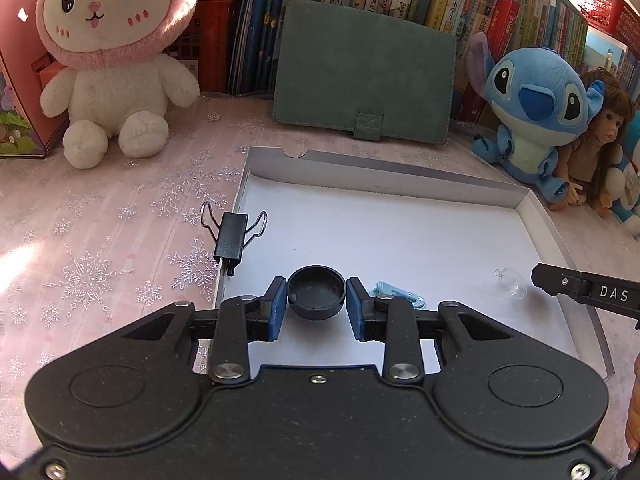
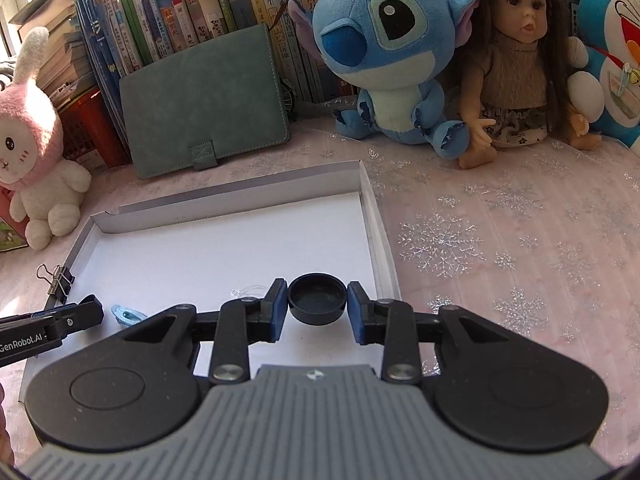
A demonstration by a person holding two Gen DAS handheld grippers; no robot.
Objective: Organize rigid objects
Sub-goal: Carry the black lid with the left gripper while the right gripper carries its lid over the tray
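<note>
A shallow white box lid (image 1: pixel 384 184) (image 2: pixel 224 208) lies on the pink snowflake cloth. My left gripper (image 1: pixel 316 300) is shut on a round black cap (image 1: pixel 316 294), open side up, held over the box's near part. My right gripper (image 2: pixel 317 300) is shut on a second round black cap (image 2: pixel 317 298) over the box's right near corner. A light blue clip (image 1: pixel 400 292) (image 2: pixel 128 314) and a clear suction cup (image 1: pixel 510 284) (image 2: pixel 250 291) lie in the box. A black binder clip (image 1: pixel 230 238) (image 2: pixel 60 280) sits on the box's left wall.
A green notebook (image 1: pixel 364 68) (image 2: pixel 204 100) leans on a row of books behind the box. A pink-and-white bunny plush (image 1: pixel 112 60) sits far left. A blue Stitch plush (image 2: pixel 392 52), a doll (image 2: pixel 516 56) and a Doraemon plush (image 2: pixel 612 60) sit far right.
</note>
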